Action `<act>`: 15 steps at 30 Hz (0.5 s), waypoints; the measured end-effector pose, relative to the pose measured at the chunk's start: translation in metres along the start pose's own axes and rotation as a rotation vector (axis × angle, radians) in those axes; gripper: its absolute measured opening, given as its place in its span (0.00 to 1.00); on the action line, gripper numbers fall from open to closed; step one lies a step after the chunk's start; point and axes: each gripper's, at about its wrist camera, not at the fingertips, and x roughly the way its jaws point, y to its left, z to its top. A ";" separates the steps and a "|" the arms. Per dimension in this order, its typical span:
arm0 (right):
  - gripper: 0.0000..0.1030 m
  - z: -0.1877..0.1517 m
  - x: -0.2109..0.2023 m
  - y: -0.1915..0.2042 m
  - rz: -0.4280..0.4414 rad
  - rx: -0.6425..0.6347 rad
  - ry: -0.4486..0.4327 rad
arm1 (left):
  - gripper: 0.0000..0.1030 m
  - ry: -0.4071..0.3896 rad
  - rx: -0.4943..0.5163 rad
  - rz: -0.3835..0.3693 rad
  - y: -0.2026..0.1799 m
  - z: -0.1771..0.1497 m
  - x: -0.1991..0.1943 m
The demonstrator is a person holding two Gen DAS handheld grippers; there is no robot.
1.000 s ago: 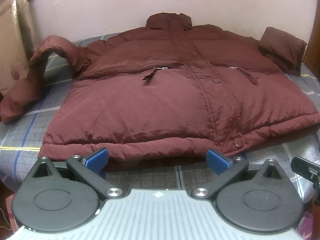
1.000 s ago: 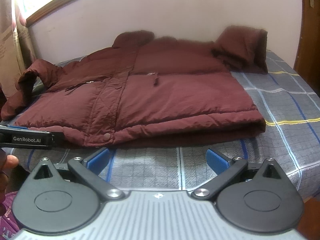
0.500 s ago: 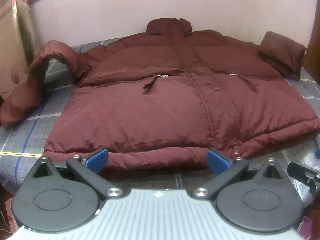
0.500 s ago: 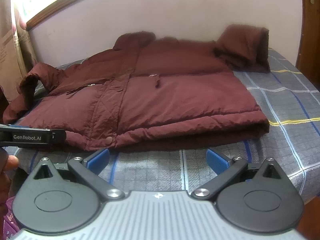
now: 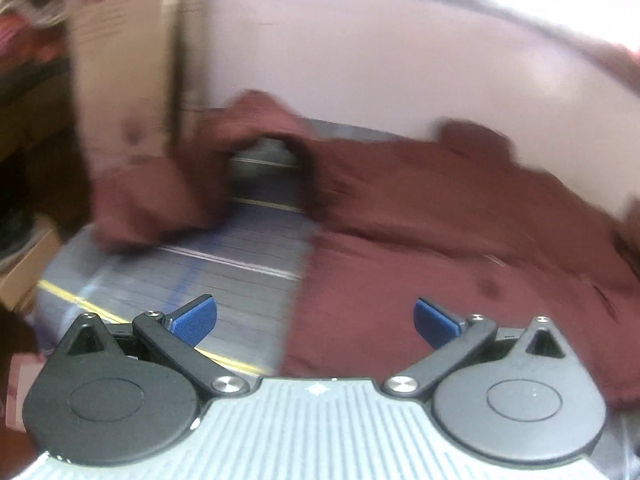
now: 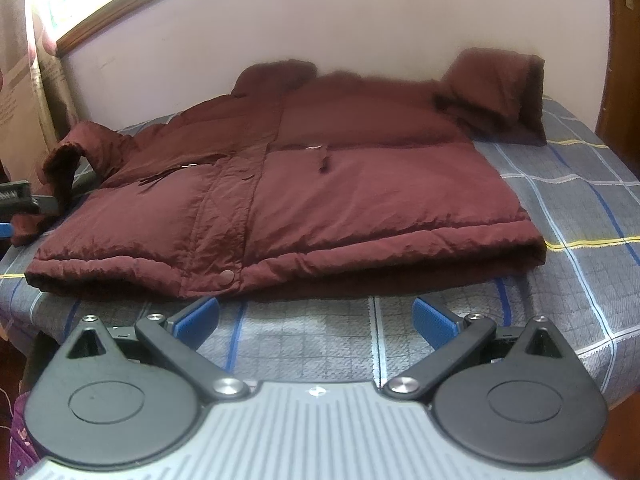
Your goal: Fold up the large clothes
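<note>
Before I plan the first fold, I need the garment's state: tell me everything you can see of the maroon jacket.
The maroon jacket is a puffy, quilted coat of slightly shiny fabric. It lies front up, closed and flat on the checked bedsheet, collar toward the wall, snap at the hem. One sleeve arches off its left side; the other is bunched by the wall. No gripper touches it.
</note>
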 end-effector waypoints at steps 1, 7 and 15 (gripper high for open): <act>1.00 0.000 0.000 0.001 -0.001 -0.002 0.002 | 1.00 0.005 -0.034 0.022 0.019 0.005 0.007; 1.00 -0.001 0.005 0.006 -0.003 -0.010 0.019 | 0.96 0.027 -0.230 0.182 0.127 0.028 0.052; 1.00 -0.001 0.010 0.017 -0.016 -0.037 0.043 | 0.80 0.097 -0.393 0.219 0.200 0.042 0.107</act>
